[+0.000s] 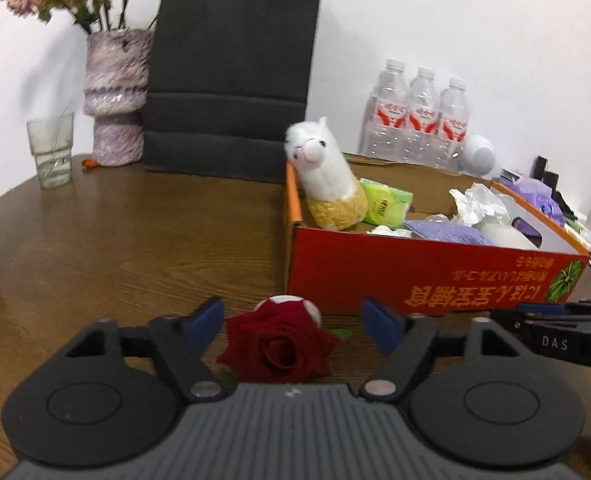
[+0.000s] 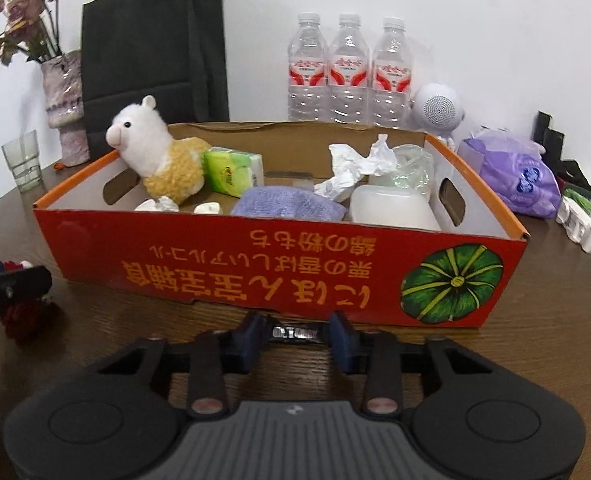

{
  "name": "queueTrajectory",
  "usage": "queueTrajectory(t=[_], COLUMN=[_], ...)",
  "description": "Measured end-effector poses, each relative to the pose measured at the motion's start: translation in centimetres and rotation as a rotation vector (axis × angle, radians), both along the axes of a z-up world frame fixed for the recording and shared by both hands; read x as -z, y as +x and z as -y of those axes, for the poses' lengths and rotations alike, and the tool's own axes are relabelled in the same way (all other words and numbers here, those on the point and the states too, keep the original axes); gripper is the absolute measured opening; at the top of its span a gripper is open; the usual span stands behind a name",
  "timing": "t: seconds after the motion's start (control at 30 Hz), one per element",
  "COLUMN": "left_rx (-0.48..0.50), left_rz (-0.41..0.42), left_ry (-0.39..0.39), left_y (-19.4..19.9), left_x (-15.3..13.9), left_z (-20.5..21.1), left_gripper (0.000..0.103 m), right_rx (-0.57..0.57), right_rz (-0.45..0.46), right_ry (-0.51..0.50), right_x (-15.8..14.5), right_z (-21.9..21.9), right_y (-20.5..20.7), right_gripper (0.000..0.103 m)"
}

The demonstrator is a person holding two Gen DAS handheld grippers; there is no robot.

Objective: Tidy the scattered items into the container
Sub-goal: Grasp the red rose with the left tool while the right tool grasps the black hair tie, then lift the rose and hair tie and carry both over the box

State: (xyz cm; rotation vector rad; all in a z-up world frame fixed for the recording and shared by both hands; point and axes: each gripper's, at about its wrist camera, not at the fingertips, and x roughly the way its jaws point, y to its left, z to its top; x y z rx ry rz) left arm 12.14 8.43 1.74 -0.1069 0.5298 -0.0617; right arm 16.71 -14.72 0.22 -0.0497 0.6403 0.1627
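On my wooden table, a black paper bag stood at upper centre, a vase of dried flowers and an empty glass at its left, three water bottles and a white speaker against the wall.

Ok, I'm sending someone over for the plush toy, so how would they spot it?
Find the red cardboard box on the wooden table. At its left end, the plush alpaca leans against the rim. It is the only furry thing there: white head, yellow woolly body, beside a green tissue pack.
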Motion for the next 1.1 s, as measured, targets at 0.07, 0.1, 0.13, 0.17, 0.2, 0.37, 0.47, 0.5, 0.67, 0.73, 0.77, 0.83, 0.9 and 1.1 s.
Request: queueTrajectory(t=[0.07,0.1,0.13,0.17,0.2,0.37,0.47,0.5,0.67,0.73,0.77,0.83,0.9,1.1], left_rx=[-0.008,-0.008,-0.008,-0.005,0.002,0.007,0.055,0.064,0.025,-0.019,-0.039,-0.055,-0.056,-0.071], left_rz=[-0.032,-0.039,-0.038,-0.035,-0.034,0.004,0.078,0.102,0.15,0.189,0.207,0.244,0.288,0.398], left_ry=[-0.013,-0.018,-0.017,-0.011,-0.003,0.029,-0.008,-0.018,-0.069,-0.052,-0.034,0.007,0.028,0.131], left_y=[0.3,0.3,0.3,0.2,0.0,-1.7,-6.0,-7.7,-15.5,-18.8,-20.2,-23.1,-25.6,-32.3], left_x=[0.2,0.3,0.3,0.2,0.2,-0.2,-1.6,-1.9,-2.7,-2.6,-2.5,-2.5,-2.6,-1.9], left_z=[-0.3,-0.4,-0.4,-0.3,-0.2,0.7,1.5,1.9,3.9,5.0,5.5,6.5,7.2,9.4], left_gripper=[0.054,0.053,0.052,0.052,0.051,0.049,0.049,0.049,0.049,0.049,0.049,0.049,0.049,0.049], right_rx=[-0.006,-0.009,-0.012,-0.016,-0.021,-0.054,-0.064,-0.06,-0.055,-0.055,-0.058,-0.057,-0.053,-0.031], right_rz=[0.002,0.001,-0.002,-0.004,-0.006,-0.025,-0.01,-0.005,0.052,0.081,0.101,0.158,0.218,0.306], right_ry=[-0.01,-0.014,-0.017,-0.02,-0.021,-0.016,-0.005,-0.009,0.025,0.037,0.039,0.021,0.0,0.096], right_x=[0.0,0.0,-0.1,-0.1,-0.2,-0.6,-1.3,-1.5,-2.8,-3.4,-3.6,-3.9,-4.1,-3.4], right_z=[0.0,0.0,0.0,0.0,0.0,0.3,1.1,1.4,3.1,3.6,3.8,4.0,4.3,5.5], right_y=[-0.2,-0.2,-0.3,-0.4,-0.6,-1.6,-4.2,-5.4,-12.9,-16.2,-17.8,-20.8,-23.7,-31.4], right_gripper=[0.03,0.028,0.026,0.026,0.025,0.02,0.02,0.02,0.02,0.02,0.02,0.02,0.02,0.02])
